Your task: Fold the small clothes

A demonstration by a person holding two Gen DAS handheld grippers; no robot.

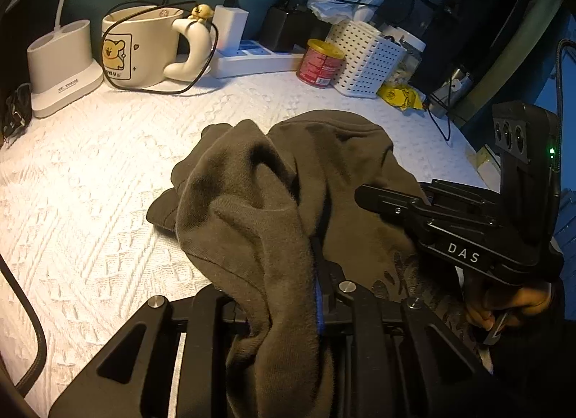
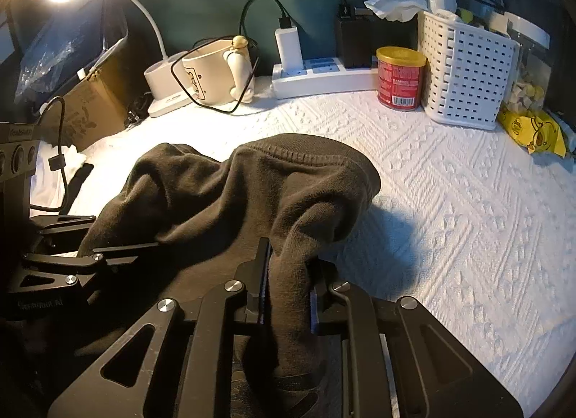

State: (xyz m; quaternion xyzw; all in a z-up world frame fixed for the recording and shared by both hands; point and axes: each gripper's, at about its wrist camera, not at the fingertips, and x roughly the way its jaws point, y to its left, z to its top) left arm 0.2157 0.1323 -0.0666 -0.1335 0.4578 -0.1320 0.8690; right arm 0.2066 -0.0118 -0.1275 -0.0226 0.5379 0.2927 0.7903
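Over the quilt (image 2: 450,202), both tongs (image 2: 288,295) garment-clamped (image 2: 252,194).

We hold both grippers low and side by side — left (image 1: 288,295), right (image 2: 288,295) — each clamped on cloth (image 2: 252,194).

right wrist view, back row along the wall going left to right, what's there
cardboard box → lamp base → cream mug → white power strip → red can → white perforated basket → yellow packet

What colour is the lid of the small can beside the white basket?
Yellow lid on a red can, clearest in the right wrist view.
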